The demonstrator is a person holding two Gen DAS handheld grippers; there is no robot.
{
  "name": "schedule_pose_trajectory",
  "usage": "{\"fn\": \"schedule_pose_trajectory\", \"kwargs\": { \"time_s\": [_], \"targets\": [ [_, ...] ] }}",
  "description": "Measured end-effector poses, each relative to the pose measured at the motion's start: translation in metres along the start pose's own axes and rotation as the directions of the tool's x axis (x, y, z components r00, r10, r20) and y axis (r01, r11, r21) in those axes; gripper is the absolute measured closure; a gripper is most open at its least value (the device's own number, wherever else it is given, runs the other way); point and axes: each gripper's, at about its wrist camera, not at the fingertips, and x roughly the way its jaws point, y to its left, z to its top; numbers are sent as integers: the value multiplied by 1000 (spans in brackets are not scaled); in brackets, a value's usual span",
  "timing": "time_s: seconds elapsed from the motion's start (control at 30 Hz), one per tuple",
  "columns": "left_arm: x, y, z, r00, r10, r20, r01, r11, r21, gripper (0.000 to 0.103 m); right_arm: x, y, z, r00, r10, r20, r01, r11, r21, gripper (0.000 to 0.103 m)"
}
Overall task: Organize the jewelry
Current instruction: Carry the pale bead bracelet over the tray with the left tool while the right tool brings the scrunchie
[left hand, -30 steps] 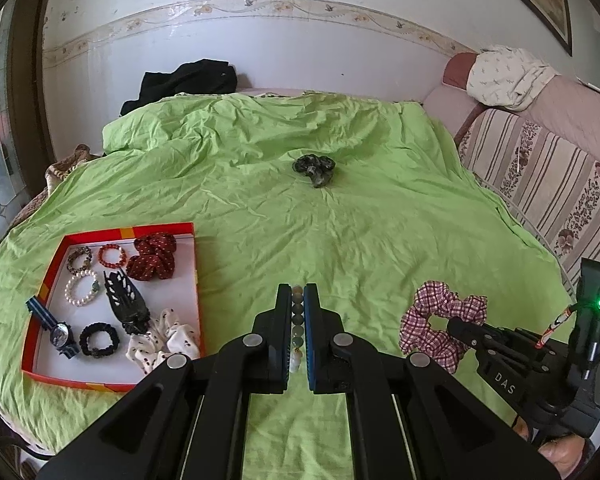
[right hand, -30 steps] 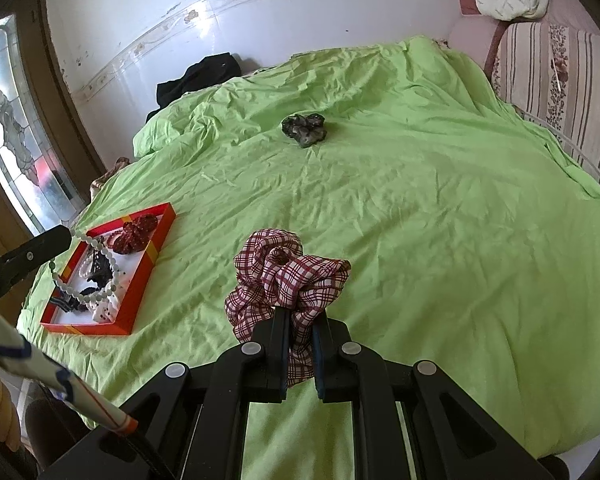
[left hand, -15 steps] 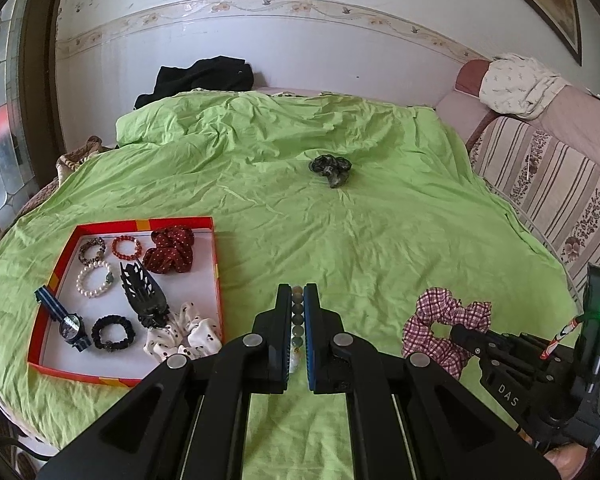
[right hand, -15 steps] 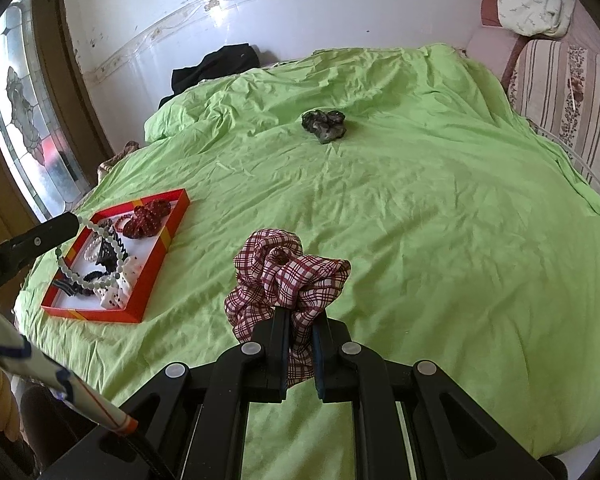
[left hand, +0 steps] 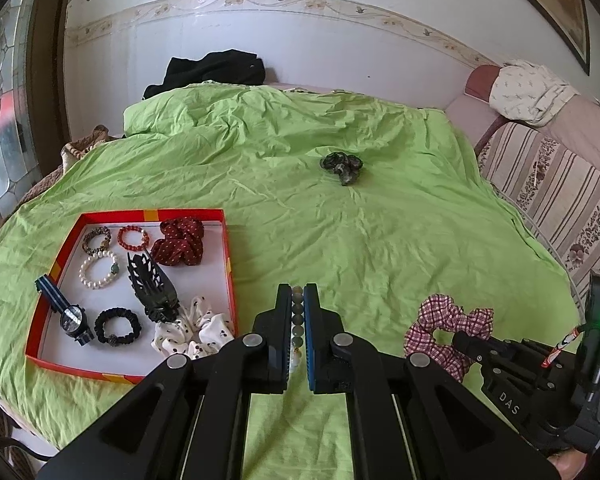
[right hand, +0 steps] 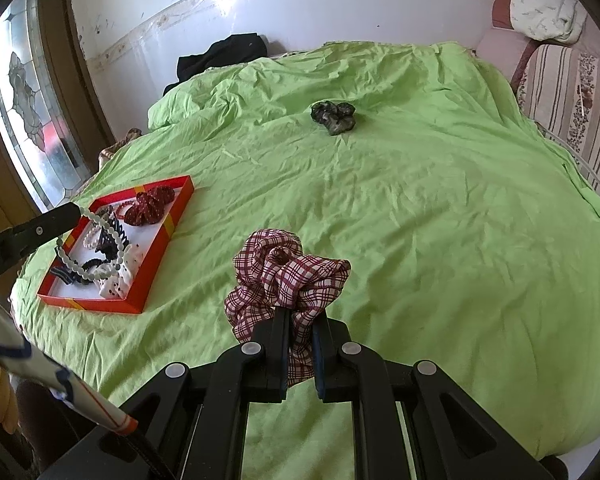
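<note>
My left gripper (left hand: 298, 300) is shut on a string of pale green beads (left hand: 297, 320), held above the green bedspread just right of the red tray (left hand: 230, 264). In the right wrist view the beads (right hand: 100, 248) hang in a loop over the tray (right hand: 156, 256). My right gripper (right hand: 300, 320) is shut on a red plaid scrunchie (right hand: 284, 272), also seen in the left wrist view (left hand: 444, 324). The tray holds bracelets, a watch, a black claw clip, and red and white scrunchies. A dark scrunchie (left hand: 342, 165) lies mid-bed.
A black garment (left hand: 216, 68) lies at the bed's far edge by the wall. A striped sofa (left hand: 560, 196) runs along the right side. A stained-glass window (right hand: 28, 112) is at the left.
Both grippers have moved left and nearer the tray, each keeping its hold. The tray now appears larger and closer in both views.
</note>
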Motion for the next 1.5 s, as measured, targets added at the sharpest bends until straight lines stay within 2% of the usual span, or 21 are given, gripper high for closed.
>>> {"fn": "schedule_pose_trajectory", "kwargs": {
  "time_s": [0.67, 0.93, 1.07, 1.5],
  "targets": [
    [-2, 61, -1, 998, 61, 18, -59, 994, -90, 98, 16, 43, 7, 1000, 7, -25, -10, 995, -97, 93],
    [-11, 77, 20, 992, 93, 79, -86, 992, -88, 98, 20, 63, 15, 1000, 19, -24, -22, 989, -146, 93],
    [-10, 84, 33, 984, 137, 112, -130, 989, -69, 98, 23, 75, 23, 999, 30, -19, -33, 984, -175, 93],
    [10, 120, 62, 967, 216, 135, -210, 976, -54, 98, 35, 131, 48, 997, 83, 1, -79, 959, -273, 93]
  ]
}}
